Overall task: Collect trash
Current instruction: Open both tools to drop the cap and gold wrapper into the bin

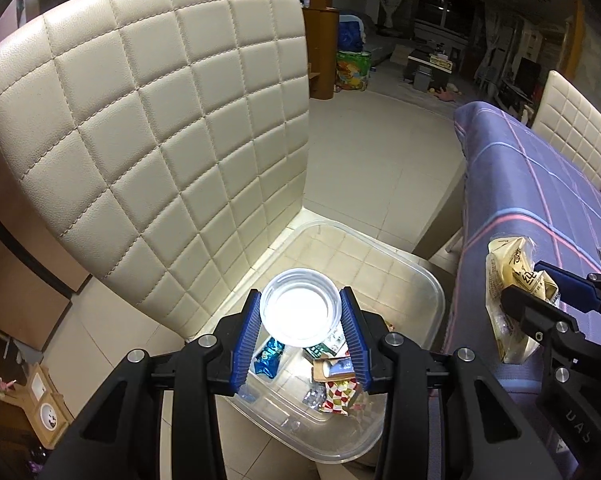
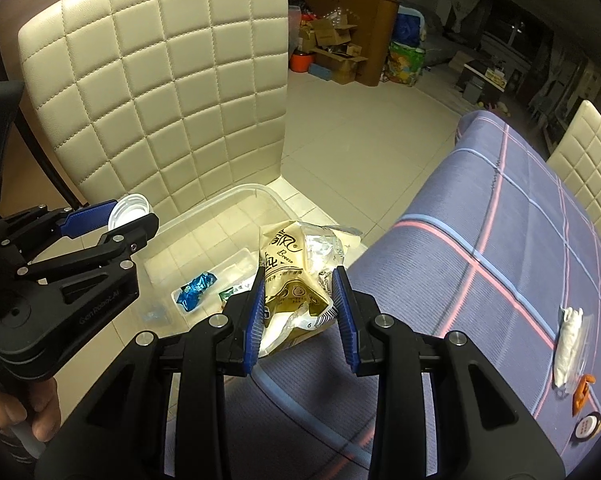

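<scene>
My left gripper [image 1: 302,320] is shut on a clear plastic lid [image 1: 299,307] and holds it above a clear plastic bin [image 1: 428,284] that rests on the cream chair seat. Several wrappers lie in the bin, among them a blue foil one [image 1: 269,357] and a checkered one [image 1: 340,394]. My right gripper [image 2: 298,312] is shut on a crumpled yellow and white snack bag [image 2: 290,276], at the table's edge just right of the bin [image 2: 220,204]. From the right wrist view, the left gripper [image 2: 130,216] shows at the left with the lid [image 2: 130,210].
A quilted cream chair back [image 1: 148,120] rises directly behind the bin. The table under a purple plaid cloth [image 2: 480,260] fills the right side, with a white wad [image 2: 568,344] and an orange piece [image 2: 584,394] near its right edge. A second cream chair [image 2: 588,160] stands beyond.
</scene>
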`<state>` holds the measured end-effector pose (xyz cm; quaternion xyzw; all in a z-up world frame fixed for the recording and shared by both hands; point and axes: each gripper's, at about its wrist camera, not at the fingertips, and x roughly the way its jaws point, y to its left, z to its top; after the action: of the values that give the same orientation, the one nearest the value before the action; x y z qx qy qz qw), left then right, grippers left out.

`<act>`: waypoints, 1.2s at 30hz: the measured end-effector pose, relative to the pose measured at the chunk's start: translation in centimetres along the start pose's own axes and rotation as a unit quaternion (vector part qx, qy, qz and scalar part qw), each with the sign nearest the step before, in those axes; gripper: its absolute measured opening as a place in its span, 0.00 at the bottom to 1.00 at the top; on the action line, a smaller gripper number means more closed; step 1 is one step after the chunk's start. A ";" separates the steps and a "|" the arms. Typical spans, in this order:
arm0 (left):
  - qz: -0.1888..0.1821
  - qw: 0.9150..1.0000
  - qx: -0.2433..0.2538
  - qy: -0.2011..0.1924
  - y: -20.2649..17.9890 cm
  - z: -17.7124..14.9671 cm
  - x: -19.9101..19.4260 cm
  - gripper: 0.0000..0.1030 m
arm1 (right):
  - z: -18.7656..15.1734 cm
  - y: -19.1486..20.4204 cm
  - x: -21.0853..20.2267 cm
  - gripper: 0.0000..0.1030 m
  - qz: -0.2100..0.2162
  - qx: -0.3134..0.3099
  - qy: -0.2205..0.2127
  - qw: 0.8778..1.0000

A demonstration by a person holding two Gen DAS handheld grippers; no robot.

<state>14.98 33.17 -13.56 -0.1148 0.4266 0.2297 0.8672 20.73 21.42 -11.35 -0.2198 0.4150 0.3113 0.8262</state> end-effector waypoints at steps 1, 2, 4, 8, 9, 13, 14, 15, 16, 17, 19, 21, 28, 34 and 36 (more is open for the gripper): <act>0.003 1.000 0.000 0.000 0.0 0.0 0.0 0.38 | 0.1 0.0 0.0 0.34 0.001 0.001 -0.001 1.000; 0.006 1.000 -0.001 0.000 0.1 0.1 0.1 0.38 | 0.2 0.1 0.0 0.34 0.002 0.001 -0.002 1.000; 0.001 1.000 -0.004 0.005 0.4 0.1 0.3 0.43 | 0.2 0.0 0.0 0.34 0.002 0.002 -0.004 1.000; -0.018 1.000 -0.018 0.001 0.9 0.0 0.4 0.72 | 0.2 0.1 0.3 0.34 0.002 0.002 -0.002 1.000; -0.015 1.000 -0.016 -0.001 0.8 -0.1 0.3 0.73 | 0.2 0.0 0.4 0.34 0.001 0.002 -0.001 1.000; -0.002 1.000 -0.007 0.000 0.5 -0.2 0.5 0.73 | 0.1 -0.2 0.7 0.34 0.003 0.006 0.005 1.000; -0.001 1.000 -0.006 0.001 0.5 -0.3 0.6 0.73 | 0.1 -0.2 0.8 0.34 0.003 0.006 0.005 1.000; 0.001 1.000 -0.005 0.002 0.5 -0.4 0.7 0.73 | 0.1 -0.1 0.8 0.34 0.003 0.005 0.005 1.000; 0.002 1.000 -0.004 0.003 0.4 -0.4 0.7 0.73 | 0.1 -0.1 0.8 0.34 0.003 0.004 0.006 1.000; 0.004 1.000 -0.002 0.003 0.4 -0.5 0.7 0.73 | 0.1 0.0 0.9 0.34 0.004 0.004 0.006 1.000; 0.006 1.000 -0.001 0.003 0.4 -0.6 0.6 0.73 | 0.1 0.0 0.9 0.34 0.005 0.004 0.006 1.000; 0.007 1.000 -0.001 0.004 0.4 -0.6 0.7 0.73 | 0.1 0.1 1.0 0.34 0.005 0.003 0.006 1.000; 0.008 1.000 -0.003 0.007 0.5 -0.7 0.6 0.73 | 0.2 0.4 0.7 0.34 0.007 -0.001 0.001 1.000; 0.010 1.000 -0.004 0.005 0.7 -0.7 0.4 0.73 | 0.3 0.3 0.2 0.38 0.008 0.000 -0.008 1.000; 0.011 1.000 -0.004 0.006 0.7 -0.7 0.4 0.73 | 0.3 0.1 0.0 0.38 0.008 0.002 -0.010 1.000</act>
<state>14.40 33.63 -14.29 -0.1149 0.4317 0.2400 0.8619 20.82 21.72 -11.22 -0.2117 0.4090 0.3193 0.8283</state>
